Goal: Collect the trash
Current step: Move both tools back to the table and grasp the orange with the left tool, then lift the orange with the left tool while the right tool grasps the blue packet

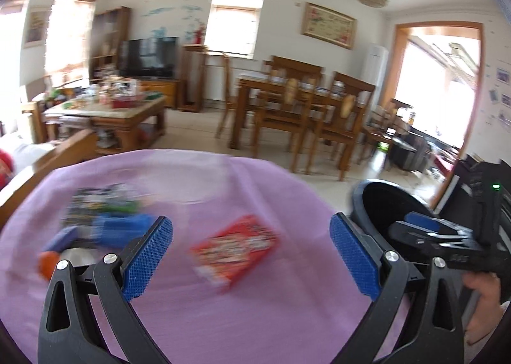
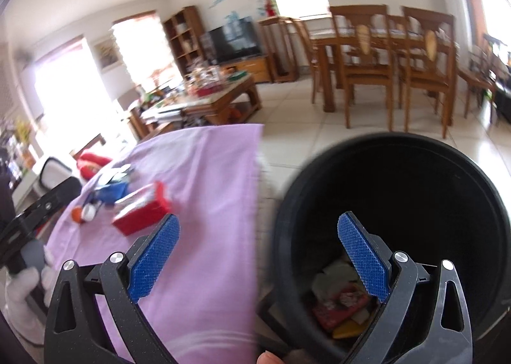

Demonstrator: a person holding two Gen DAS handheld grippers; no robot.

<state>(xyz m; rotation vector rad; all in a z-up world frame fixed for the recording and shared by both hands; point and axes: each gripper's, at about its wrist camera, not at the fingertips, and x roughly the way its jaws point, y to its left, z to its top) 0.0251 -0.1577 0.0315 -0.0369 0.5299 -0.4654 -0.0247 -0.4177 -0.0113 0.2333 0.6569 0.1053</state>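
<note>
No legible text, label or number anywhere.

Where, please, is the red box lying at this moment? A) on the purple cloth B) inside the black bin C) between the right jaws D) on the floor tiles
A: the red box lies flat on the purple cloth, apart from the open left gripper and outside the black bin.

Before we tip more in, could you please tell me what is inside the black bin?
At the bottom of the black bin lie crumpled white paper, a red wrapper and something yellow. The right gripper covers part of it; the rest is dark.
</note>
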